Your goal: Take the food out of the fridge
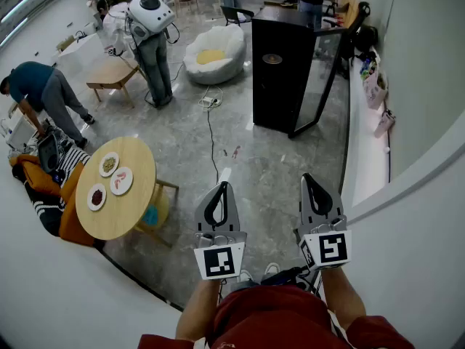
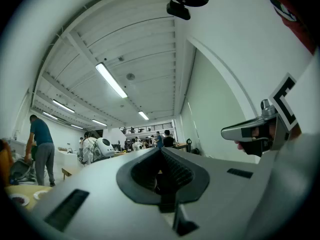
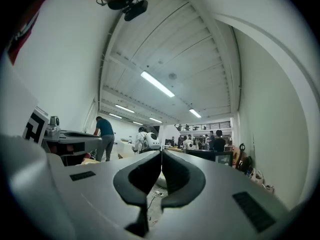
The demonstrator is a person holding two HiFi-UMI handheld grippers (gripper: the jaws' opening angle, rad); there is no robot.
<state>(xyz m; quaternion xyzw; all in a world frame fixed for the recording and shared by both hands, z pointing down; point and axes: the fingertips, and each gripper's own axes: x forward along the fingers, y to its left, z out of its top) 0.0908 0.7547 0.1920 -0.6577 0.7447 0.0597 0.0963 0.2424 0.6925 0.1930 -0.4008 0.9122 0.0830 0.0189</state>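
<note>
A black fridge [image 1: 282,75] stands across the grey floor, its glass door [image 1: 321,75] swung open to the right; I cannot see inside it. Both grippers are held up in front of me, far from the fridge. My left gripper [image 1: 224,186] is shut with nothing in it, and so is my right gripper [image 1: 307,177]. In the left gripper view the jaws [image 2: 161,152] meet at the tip. In the right gripper view the jaws [image 3: 161,153] touch too, with the fridge [image 3: 212,155] small behind them. Three plates of food [image 1: 110,180] lie on a round wooden table [image 1: 131,213] at the left.
A white beanbag seat [image 1: 216,53] and a floor cable [image 1: 211,133] lie left of the fridge. A person bends over [image 1: 43,89] at far left, and a white robot-like figure [image 1: 151,20] stands by a low wooden table [image 1: 112,75]. A white wall runs along my right.
</note>
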